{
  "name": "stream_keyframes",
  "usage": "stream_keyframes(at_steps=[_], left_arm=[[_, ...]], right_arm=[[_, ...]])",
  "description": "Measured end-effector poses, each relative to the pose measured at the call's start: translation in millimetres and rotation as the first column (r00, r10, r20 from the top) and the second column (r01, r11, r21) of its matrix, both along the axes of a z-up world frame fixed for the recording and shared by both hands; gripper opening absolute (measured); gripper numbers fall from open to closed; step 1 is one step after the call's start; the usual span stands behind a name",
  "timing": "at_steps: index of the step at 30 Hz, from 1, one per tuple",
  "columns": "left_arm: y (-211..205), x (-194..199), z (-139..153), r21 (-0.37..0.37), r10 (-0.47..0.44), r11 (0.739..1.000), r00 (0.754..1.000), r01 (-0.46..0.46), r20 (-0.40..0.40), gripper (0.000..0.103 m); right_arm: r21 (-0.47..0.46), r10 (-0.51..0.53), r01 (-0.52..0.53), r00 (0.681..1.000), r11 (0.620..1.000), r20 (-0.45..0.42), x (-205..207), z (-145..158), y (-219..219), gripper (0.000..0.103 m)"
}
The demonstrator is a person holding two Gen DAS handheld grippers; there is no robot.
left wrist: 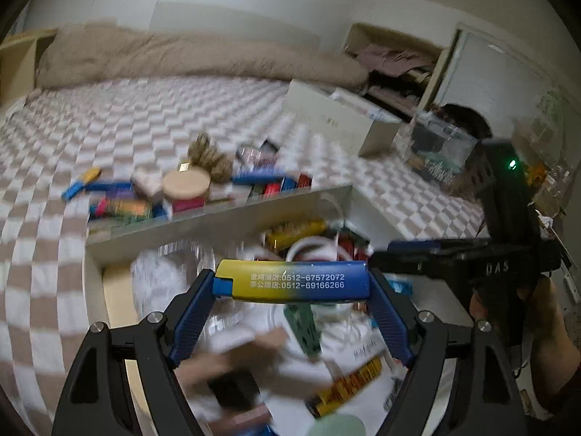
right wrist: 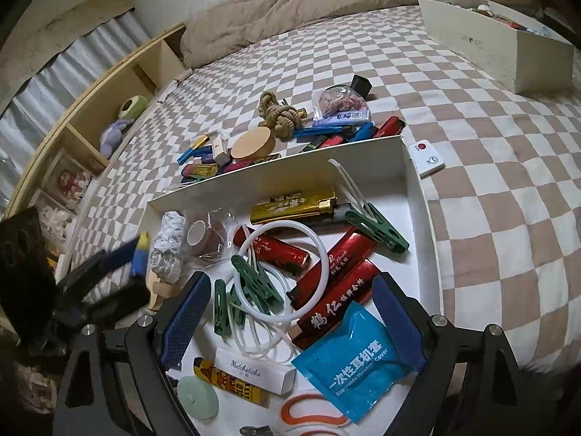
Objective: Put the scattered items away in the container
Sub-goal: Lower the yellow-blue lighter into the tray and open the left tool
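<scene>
**A lighter is held over the box**

A blue and yellow lighter [left wrist: 292,281] is pinched by its two ends in the left gripper [left wrist: 290,290]. It is held above the white box [right wrist: 412,178], which sits on the checked bed [right wrist: 490,167]. The right gripper [right wrist: 290,312] is spread wide with nothing in it, low over the box.

The lighter is gripped only at its tips, so it could be flipped out or dropped crooked. It is judged that it could bounce off the things already in the box if it is let go from too high. The two grippers are close together, so they could be bumped. The left view is blurred, so a fast move is guessed, and the box wall could be knocked.

On the held lighter, "0512-67572072" and "0512-69166266" can be read, with Chinese words before them. "DAS" is seen on the right gripper's body in the left view. In the box, "Matchsticks" is printed on a small white box [right wrist: 256,370], and "Cover" is seen on a blue packet [right wrist: 350,359] under Chinese words. More things [right wrist: 276,138] are left on the bed behind the box.
</scene>
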State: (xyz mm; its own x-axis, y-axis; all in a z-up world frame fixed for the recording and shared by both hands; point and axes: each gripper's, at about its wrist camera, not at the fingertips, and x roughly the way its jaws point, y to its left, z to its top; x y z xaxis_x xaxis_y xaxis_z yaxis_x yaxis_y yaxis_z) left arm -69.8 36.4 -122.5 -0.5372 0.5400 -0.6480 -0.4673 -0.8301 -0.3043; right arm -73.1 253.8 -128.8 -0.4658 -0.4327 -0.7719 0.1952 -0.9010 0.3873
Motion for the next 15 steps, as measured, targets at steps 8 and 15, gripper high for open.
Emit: stream_keyframes(at_steps=[8,15], left_arm=[[17.1,33.3,-9.2,-0.009,-0.013,1.000,0.997,0.014,0.072,0.082],[36.2,42.5,-22.6,-0.015,0.005,1.000,0.987,-0.002,0.160,0.082]], right_arm=[[-0.031,-0.011,0.010,1.000,0.999,-0.023,10.1,1.7,5.0,0.090],[-0.079,-0.028,0.025,0.999,0.997,-0.042,18.4,1.9,15.2,0.091]])
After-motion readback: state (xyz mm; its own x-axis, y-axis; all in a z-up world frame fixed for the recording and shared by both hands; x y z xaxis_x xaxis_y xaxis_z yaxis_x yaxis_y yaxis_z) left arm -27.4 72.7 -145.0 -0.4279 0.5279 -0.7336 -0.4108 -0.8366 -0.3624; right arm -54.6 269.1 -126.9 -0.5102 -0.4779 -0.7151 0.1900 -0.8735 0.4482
